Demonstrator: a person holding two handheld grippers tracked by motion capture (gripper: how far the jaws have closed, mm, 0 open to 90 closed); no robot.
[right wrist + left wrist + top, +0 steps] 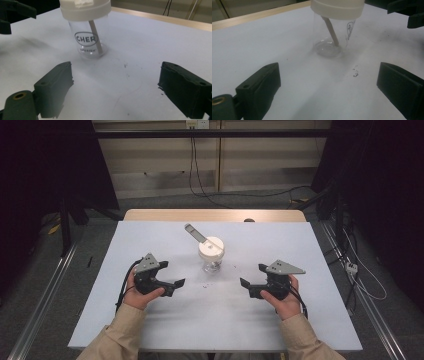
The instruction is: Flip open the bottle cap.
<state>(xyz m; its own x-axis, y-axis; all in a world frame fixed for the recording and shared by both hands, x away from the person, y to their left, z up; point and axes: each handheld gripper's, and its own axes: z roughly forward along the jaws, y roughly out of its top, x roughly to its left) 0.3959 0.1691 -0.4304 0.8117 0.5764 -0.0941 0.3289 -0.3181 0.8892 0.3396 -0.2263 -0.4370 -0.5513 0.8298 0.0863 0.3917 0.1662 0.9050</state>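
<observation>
A clear jar (211, 256) with a white lid (211, 247) stands upright in the middle of the white table (165, 320). A grey scoop handle (196, 234) sticks out of the lid, slanting to the far left. My left gripper (172, 274) rests left of the jar, open and empty, jaws pointing toward it. My right gripper (252, 275) mirrors it on the right, also open and empty. In the left gripper view the jar (334, 35) stands beyond the open gripper (328, 87), apart from it. From the right gripper (115, 90), the jar (88, 41) shows an oval printed label.
A few dark specks (355, 73) lie on the table in front of the jar. The table's far wooden edge (215, 215) runs behind it. Cables (200, 180) and metal floor rails (42, 290) surround the table. The other gripper (409, 12) appears beyond the jar.
</observation>
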